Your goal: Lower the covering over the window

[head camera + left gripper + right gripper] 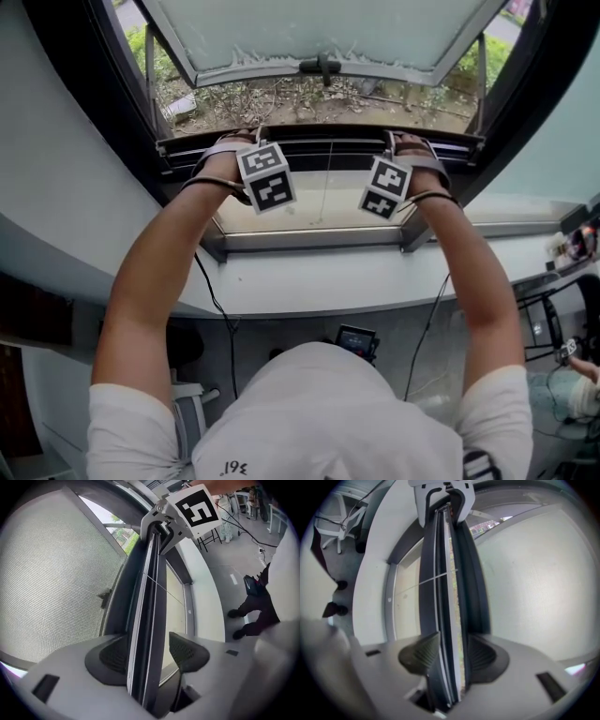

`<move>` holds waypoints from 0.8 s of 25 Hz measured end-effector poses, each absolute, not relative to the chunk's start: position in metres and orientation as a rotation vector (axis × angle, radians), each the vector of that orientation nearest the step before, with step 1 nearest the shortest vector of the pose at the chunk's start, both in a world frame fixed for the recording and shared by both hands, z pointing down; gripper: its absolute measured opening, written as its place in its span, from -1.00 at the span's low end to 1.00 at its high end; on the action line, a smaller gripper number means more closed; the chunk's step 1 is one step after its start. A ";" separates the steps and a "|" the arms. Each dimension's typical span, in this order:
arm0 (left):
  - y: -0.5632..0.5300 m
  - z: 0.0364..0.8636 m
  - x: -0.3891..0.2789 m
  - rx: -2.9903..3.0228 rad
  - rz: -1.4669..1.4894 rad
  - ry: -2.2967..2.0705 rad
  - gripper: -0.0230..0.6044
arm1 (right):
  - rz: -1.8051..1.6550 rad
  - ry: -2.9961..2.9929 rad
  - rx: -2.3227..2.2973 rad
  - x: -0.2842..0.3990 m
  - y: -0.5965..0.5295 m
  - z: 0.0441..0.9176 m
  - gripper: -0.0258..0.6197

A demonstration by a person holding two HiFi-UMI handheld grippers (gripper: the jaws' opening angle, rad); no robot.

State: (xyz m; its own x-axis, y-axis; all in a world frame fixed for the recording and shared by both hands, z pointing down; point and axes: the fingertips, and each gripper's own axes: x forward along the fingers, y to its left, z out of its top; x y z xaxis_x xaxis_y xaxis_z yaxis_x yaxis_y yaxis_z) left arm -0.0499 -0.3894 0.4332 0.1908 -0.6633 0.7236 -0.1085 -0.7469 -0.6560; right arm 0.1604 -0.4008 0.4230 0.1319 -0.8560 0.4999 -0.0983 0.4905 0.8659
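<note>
A dark bottom rail (323,147) of a mesh window covering runs across the window opening. My left gripper (240,141) holds it toward the left and my right gripper (405,142) toward the right. In the left gripper view the rail (150,573) passes between the pads of the left gripper (147,657), which lie against both its sides. The mesh (47,573) stretches away to the left. In the right gripper view the rail (443,573) sits between the pads of the right gripper (451,657), which also meet its sides. The mesh (534,588) fills the right of that view.
The window sash (319,33) is swung outward, and its handle (322,67) is above the rail. A white sill (309,281) lies below the opening. Cables hang under it. A black device (356,339) lies on the floor, and a chair (544,323) stands at the right.
</note>
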 end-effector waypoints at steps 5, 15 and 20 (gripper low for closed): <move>-0.388 0.440 -0.051 -2.018 -1.601 0.712 -0.04 | -0.654 -1.332 0.913 0.160 -0.400 0.431 -0.33; -0.386 0.450 -0.050 -2.035 -1.624 0.707 -0.03 | -0.618 -1.316 0.906 0.160 -0.398 0.441 -0.33; -0.386 0.462 -0.050 -2.050 -1.638 0.703 -0.03 | -0.600 -1.316 0.903 0.160 -0.399 0.453 -0.33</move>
State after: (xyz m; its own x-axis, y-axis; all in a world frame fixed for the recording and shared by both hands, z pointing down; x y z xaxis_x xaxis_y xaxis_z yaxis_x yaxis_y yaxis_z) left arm -0.0499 -0.3860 0.4620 0.1776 -0.6218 0.7628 -0.1245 -0.7831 -0.6093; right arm 0.1604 -0.3987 0.4528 0.1843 -0.8123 0.5533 -0.1143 0.5414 0.8329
